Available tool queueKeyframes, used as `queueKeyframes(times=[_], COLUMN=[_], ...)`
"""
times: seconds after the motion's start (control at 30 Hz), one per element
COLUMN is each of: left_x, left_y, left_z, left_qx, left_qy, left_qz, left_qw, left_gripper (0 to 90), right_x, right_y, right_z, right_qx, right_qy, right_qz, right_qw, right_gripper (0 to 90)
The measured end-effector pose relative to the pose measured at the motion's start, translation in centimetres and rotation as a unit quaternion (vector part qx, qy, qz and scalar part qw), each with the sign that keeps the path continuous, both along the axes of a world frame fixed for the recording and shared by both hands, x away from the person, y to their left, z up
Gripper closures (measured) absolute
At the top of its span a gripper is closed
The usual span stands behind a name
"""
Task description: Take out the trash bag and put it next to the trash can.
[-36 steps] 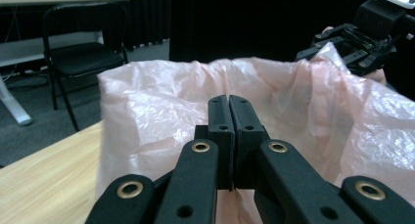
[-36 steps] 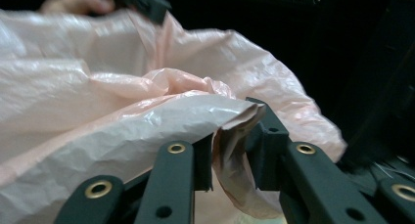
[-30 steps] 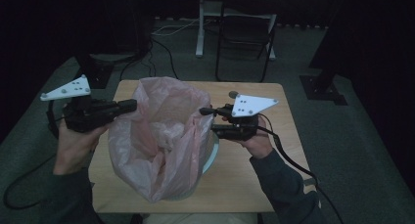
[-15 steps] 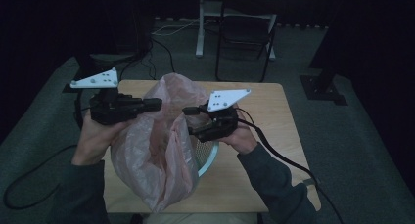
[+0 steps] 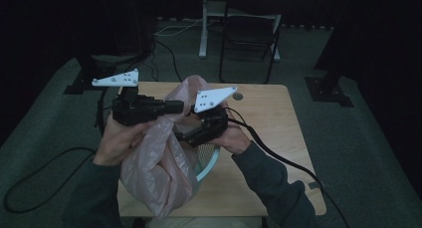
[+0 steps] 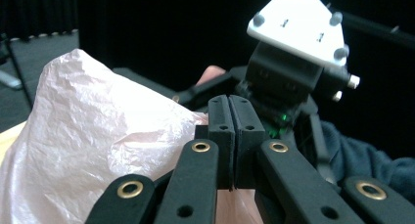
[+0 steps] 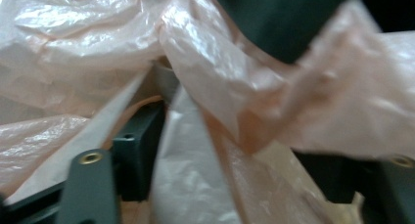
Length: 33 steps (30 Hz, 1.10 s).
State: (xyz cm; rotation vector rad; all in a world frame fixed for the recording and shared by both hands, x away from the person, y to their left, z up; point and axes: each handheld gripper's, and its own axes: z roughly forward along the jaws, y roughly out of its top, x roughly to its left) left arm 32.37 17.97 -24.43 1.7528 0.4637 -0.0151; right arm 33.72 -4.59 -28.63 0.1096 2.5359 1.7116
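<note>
L gripper (image 6: 230,136) jaws pressed together, pink plastic bag (image 5: 154,173) just beside them. R gripper (image 7: 244,150) jaws apart, just been opening, bag film loose btwn. Bag drapes over pale basket (image 5: 211,161) on wooden table (image 5: 268,138). No legible writing.

Left gripper (image 6: 230,136): black jaws, brass-ringed rivets on links. Right gripper (image 5: 191,122): black body, white three-cornered plate with screws, thick black cable trailing behind. Dark sleeves (image 5: 268,188) on both forearms.
</note>
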Motion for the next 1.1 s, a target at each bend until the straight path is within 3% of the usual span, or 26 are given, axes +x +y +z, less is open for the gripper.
queueKeyframes(times=[0.1, 0.13, 0.2, 0.23, 0.3, 0.4, 0.47, 0.57, 0.77, 1.1], left_x=[0.1, 0.1, 0.2, 0.2, 0.1, 0.0, -0.3, -0.5, -1.2, -2.2], left_y=[-0.1, -0.1, 0.0, 0.1, 0.9, 1.5, 2.3, 2.9, 4.5, 5.4], left_z=[-0.1, -0.1, -0.2, -0.2, -0.1, -0.1, 0.1, 0.2, 0.0, -0.4], left_qx=[-0.023, -0.023, -0.024, -0.025, -0.034, -0.035, -0.025, -0.017, -0.002, 0.018], left_qy=[0.010, 0.010, 0.013, 0.013, 0.012, 0.011, 0.001, -0.007, -0.020, -0.034], left_qz=[-0.007, -0.007, -0.007, -0.005, -0.003, 0.007, 0.029, 0.041, 0.062, 0.090], left_qw=[0.9997, 0.9997, 0.9996, 0.9996, 0.9993, 0.9993, 0.9993, 0.9990, 0.9979, 0.9952], left_gripper=[88.7, 88.7, 88.2, 88.2, 79.9, 72.0, 66.8, 60.9, 54.3, 49.5], right_x=[-0.1, -0.1, -0.2, -0.2, -0.3, -0.4, -0.5, -0.6, -0.6, -1.0], right_y=[0.4, 0.4, 1.0, 1.0, 1.3, 1.3, 1.2, 0.9, 0.2, -0.8], right_z=[0.3, 0.3, 0.2, 0.2, 0.0, 0.0, 0.1, 0.1, 0.5, 1.1], right_qx=[0.013, 0.013, 0.005, 0.005, -0.010, -0.016, -0.022, -0.025, -0.015, -0.013], right_qy=[0.002, 0.002, -0.004, -0.004, -0.010, -0.014, -0.021, -0.026, -0.028, -0.037], right_qz=[0.013, 0.013, 0.023, 0.023, 0.028, 0.026, 0.024, 0.021, 0.018, 0.020], right_qw=[0.9998, 0.9998, 0.9997, 0.9997, 0.9995, 0.9994, 0.9993, 0.9991, 0.9993, 0.9990], right_gripper=[45.4, 45.4, 70.2, 70.2, 86.4, 87.0, 87.0, 87.0, 86.8, 86.2])
